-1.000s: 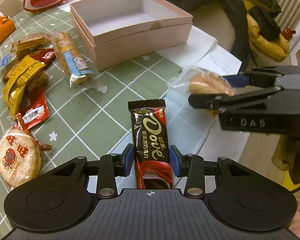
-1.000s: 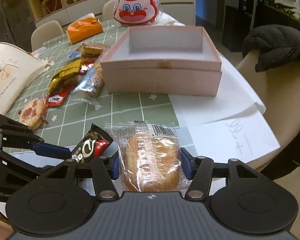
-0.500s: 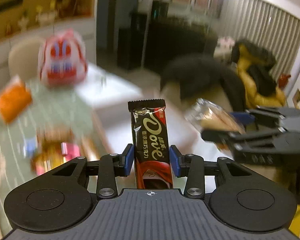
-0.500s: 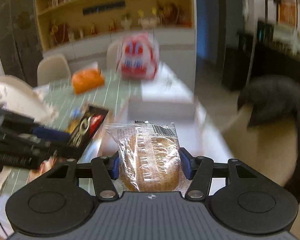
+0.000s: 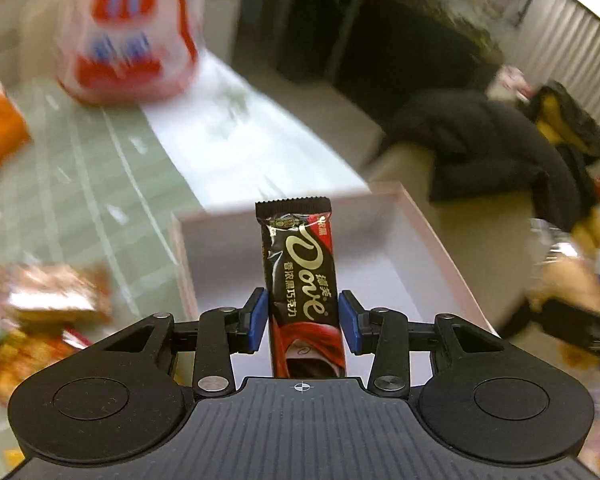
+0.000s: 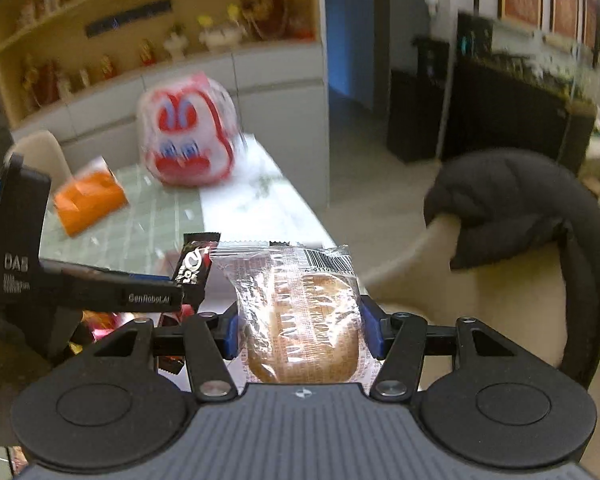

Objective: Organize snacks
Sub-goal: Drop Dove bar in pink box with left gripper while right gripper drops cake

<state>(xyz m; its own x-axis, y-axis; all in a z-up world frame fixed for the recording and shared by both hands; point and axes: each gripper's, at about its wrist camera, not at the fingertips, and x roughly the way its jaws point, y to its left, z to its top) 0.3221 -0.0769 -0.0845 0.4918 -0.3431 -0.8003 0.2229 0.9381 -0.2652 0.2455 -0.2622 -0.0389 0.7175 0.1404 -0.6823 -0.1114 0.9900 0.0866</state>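
Note:
My left gripper (image 5: 303,322) is shut on a dark Dove chocolate bar (image 5: 300,280) and holds it upright over the open pink box (image 5: 440,248), whose white inside shows behind the bar. My right gripper (image 6: 300,326) is shut on a clear-wrapped bread bun (image 6: 302,320), held in the air above the table's near right part. The left gripper with its chocolate bar (image 6: 194,268) shows at the left of the right wrist view. The right gripper shows blurred at the right edge of the left wrist view (image 5: 580,320).
A red and white rabbit-face bag (image 5: 128,36) and an orange packet (image 6: 88,200) sit at the far end of the green checked table (image 5: 80,184). Several loose snacks (image 5: 48,300) lie left of the box. A chair with a black jacket (image 6: 512,208) stands to the right.
Both grippers have lifted their snacks off the table and carried them forward. The left one now holds the chocolate bar over the pink box. The views are blurred by motion.

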